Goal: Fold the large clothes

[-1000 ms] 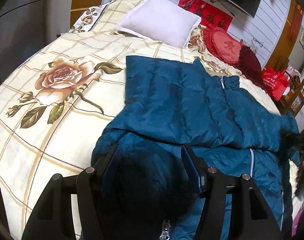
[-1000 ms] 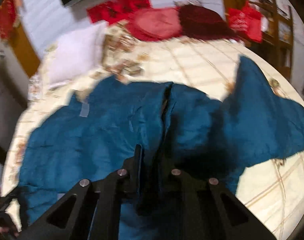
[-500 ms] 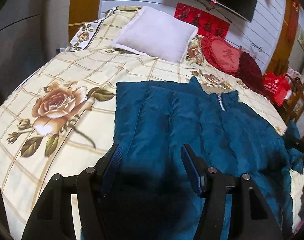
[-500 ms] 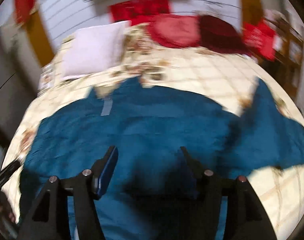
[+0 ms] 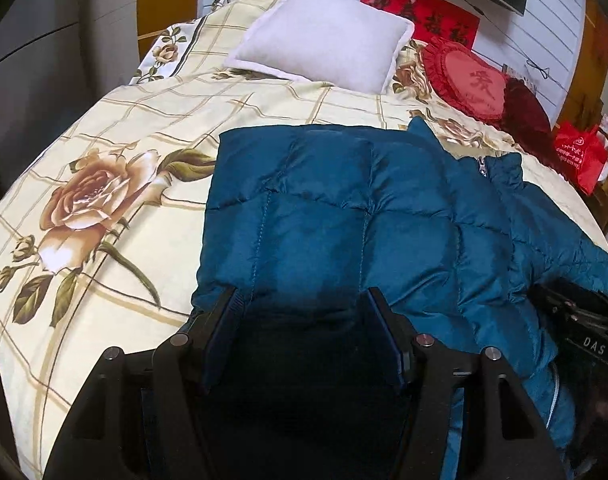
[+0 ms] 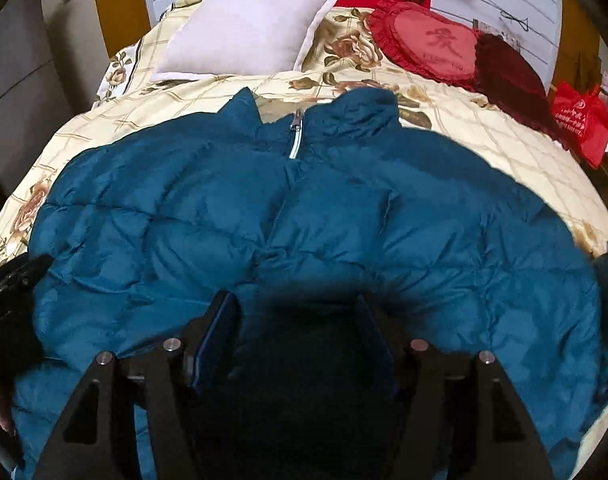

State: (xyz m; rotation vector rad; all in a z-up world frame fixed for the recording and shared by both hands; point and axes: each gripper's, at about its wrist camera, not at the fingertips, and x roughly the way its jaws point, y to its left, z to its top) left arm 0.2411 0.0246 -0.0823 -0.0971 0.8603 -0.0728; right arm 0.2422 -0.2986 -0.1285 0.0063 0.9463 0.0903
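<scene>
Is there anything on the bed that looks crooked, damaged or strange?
Nothing looks damaged. The blue jacket lies on the bedspread, zipped at the collar. It is puffy and creased, normal for down. The white pillow and red heart cushion sit at the head of the bed.

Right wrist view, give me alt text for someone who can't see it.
A blue puffer jacket lies spread on a floral bedspread, collar toward a white pillow and red cushion. The open right claw sits above its lower part.
</scene>
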